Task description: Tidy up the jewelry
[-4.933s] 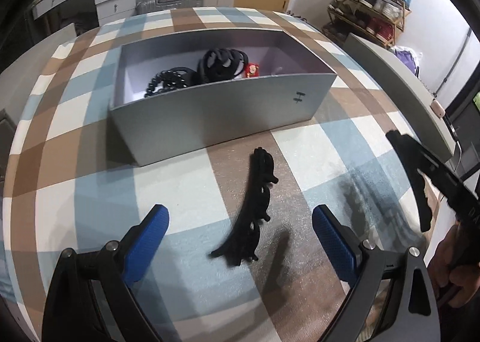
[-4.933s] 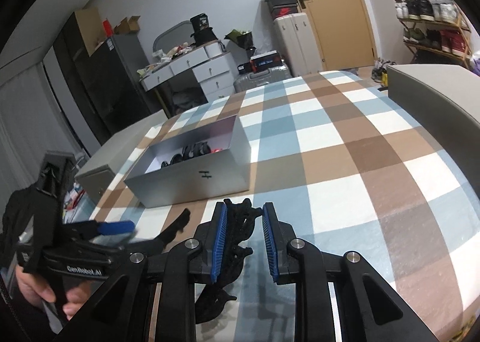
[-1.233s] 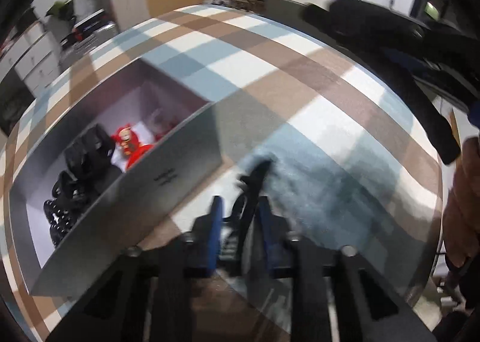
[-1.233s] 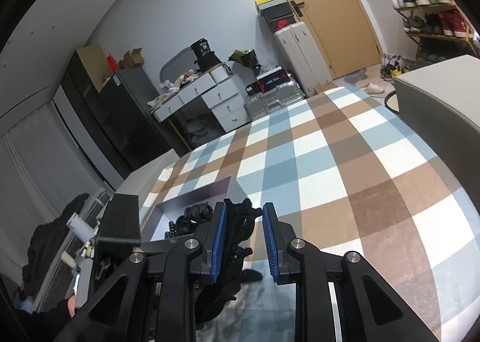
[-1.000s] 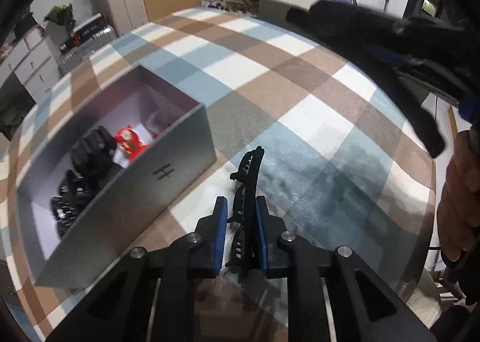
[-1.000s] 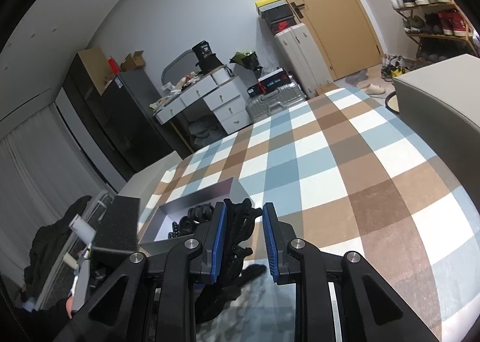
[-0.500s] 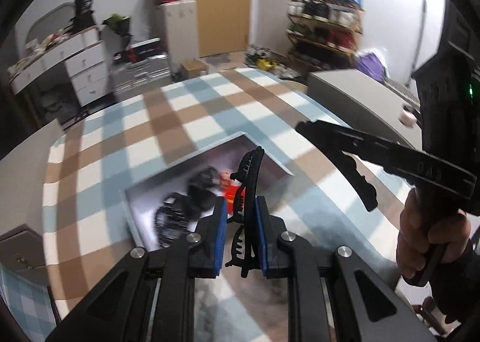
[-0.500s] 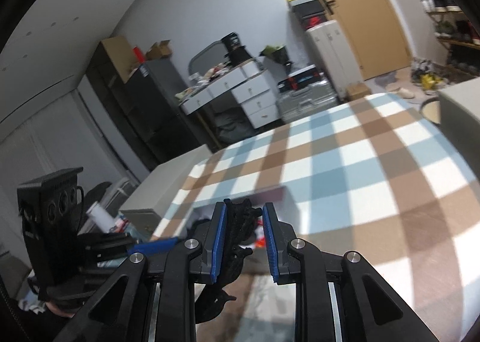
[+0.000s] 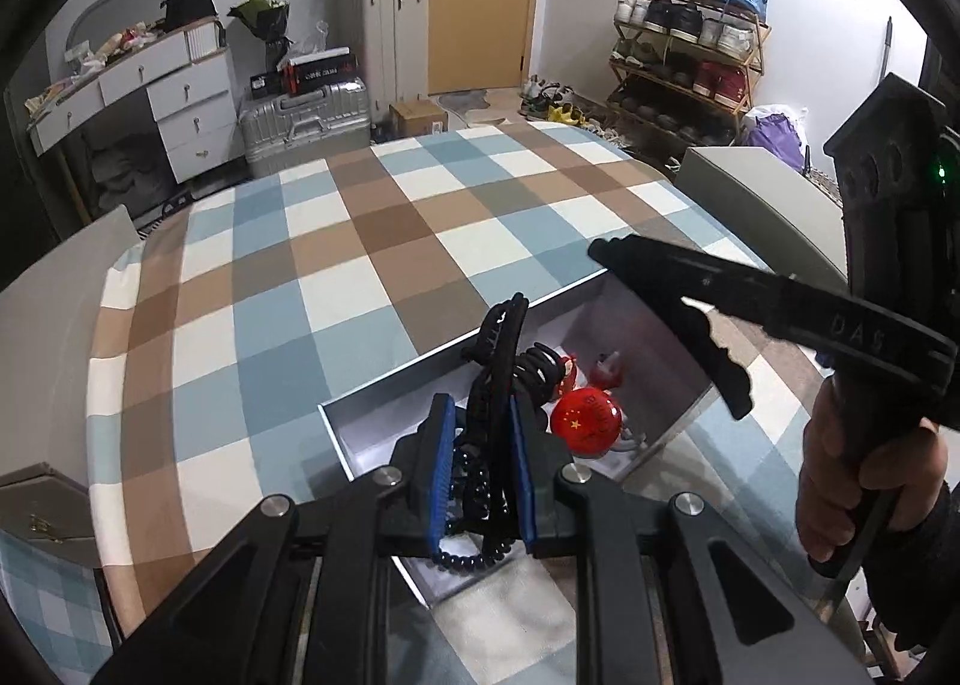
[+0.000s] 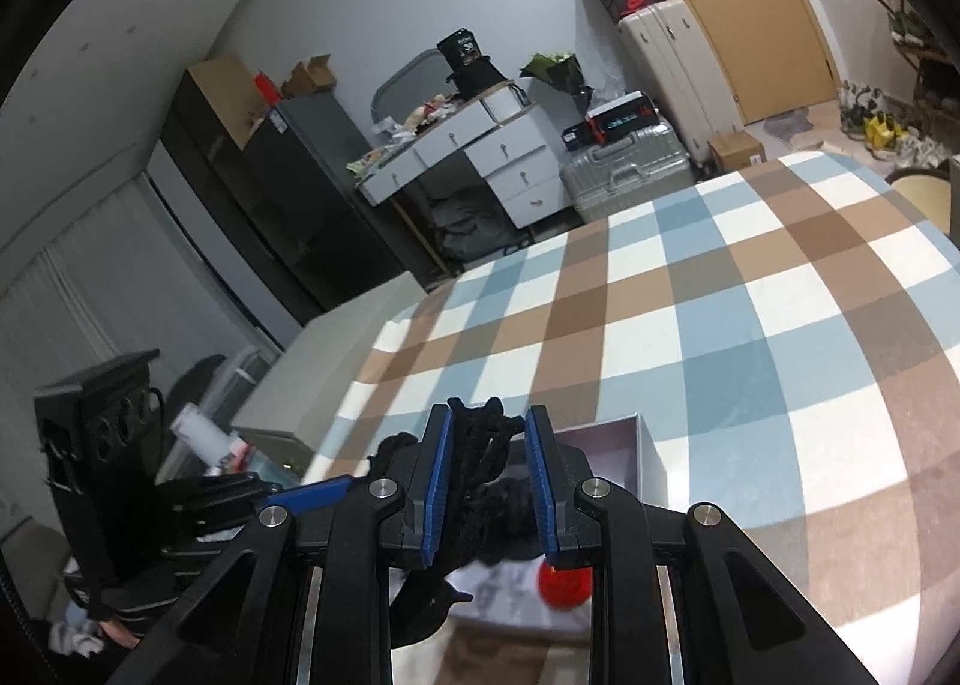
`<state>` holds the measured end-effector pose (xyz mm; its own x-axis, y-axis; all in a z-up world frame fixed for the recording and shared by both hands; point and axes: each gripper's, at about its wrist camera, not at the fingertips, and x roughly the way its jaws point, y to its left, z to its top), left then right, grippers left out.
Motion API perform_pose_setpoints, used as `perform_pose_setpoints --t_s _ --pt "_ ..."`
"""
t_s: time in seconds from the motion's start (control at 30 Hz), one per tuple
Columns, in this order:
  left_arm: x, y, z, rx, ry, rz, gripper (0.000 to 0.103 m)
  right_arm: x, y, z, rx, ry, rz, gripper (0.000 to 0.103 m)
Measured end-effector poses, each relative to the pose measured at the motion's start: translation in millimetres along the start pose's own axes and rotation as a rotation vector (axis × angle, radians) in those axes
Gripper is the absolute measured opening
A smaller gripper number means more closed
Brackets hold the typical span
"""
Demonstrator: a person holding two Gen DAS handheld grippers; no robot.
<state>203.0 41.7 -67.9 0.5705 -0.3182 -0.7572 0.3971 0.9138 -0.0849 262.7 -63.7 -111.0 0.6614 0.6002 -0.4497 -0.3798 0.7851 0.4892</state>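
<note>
Checked blue, brown and white cloth (image 9: 336, 265) covers the table; beyond it a white drawer desk (image 9: 180, 102), silver suitcases (image 9: 306, 117) and a shoe rack (image 9: 690, 60) crowd the far wall. Grey open box (image 9: 384, 427) sits near the table's near edge, holding a black coiled hair tie (image 9: 540, 364), a red round ornament (image 9: 585, 422) and a string of dark beads (image 9: 462, 559).

Left gripper (image 9: 480, 469): blue pads narrow, clamped on a black hair claw clip (image 9: 498, 361) standing upright over the box. Right gripper (image 10: 489, 481): pads narrow, pinching another black clip (image 10: 480, 445) above the box corner.

From the left view the right gripper's arm crosses at 3 o'clock over the box's right end, a hand (image 9: 864, 481) gripping its handle. Cloth lies open from 10 to 1 o'clock.

Box floor under both grippers is mostly hidden; the right clip's lower part is blurred.
</note>
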Motion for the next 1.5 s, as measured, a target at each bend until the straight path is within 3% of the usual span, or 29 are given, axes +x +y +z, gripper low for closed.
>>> perform_pose_setpoints --t_s 0.17,0.2,0.23,0.27,0.3,0.33,0.43,0.6,0.67,0.73,0.8,0.93,1.07,1.17,1.5 --pt "3 1 -1 -0.017 0.003 -0.022 0.014 10 5 -5 -0.069 -0.007 -0.070 0.026" --pt "3 1 0 -0.020 0.002 -0.014 0.015 10 6 -6 -0.079 -0.012 -0.092 0.031" --pt "3 1 1 -0.026 0.000 -0.003 0.021 9 6 -6 -0.085 -0.013 -0.102 0.037" --pt "2 2 1 -0.034 0.001 0.003 0.037 5 6 -6 -0.084 -0.027 -0.102 0.047" --pt "0 3 1 -0.047 -0.006 0.004 0.045 1 6 -6 -0.082 -0.044 -0.100 0.054" --pt "-3 5 0 -0.062 -0.024 0.001 0.055 -3 6 -6 -0.083 -0.060 -0.101 0.055" --pt "-19 5 -2 -0.092 -0.083 -0.013 0.057 -19 10 -4 -0.116 -0.107 -0.106 0.057" --pt "-45 -1 -4 -0.094 -0.189 0.083 0.062 -51 27 -3 -0.210 -0.209 -0.107 0.082" --pt "-58 -1 -5 -0.110 -0.259 0.142 0.076 -65 38 -5 -0.263 -0.268 -0.104 0.092" --pt "-72 1 -6 -0.137 -0.348 0.204 0.083 -77 49 -7 -0.317 -0.325 -0.103 0.102" --pt "-84 0 -9 -0.137 -0.427 0.211 0.085 -87 59 -12 -0.371 -0.381 -0.107 0.103" --pt "-95 1 -15 -0.171 -0.522 0.252 0.102 -90 70 -19 -0.434 -0.413 -0.112 0.103" --pt "-99 0 -28 -0.191 -0.607 0.320 0.102 -91 70 -28 -0.451 -0.432 -0.097 0.103" --pt "-93 2 -37 -0.201 -0.634 0.385 0.102 -93 65 -37 -0.462 -0.459 -0.090 0.103" --pt "-93 0 -57 -0.233 -0.659 0.449 0.102 -84 51 -56 -0.486 -0.414 -0.136 0.103"
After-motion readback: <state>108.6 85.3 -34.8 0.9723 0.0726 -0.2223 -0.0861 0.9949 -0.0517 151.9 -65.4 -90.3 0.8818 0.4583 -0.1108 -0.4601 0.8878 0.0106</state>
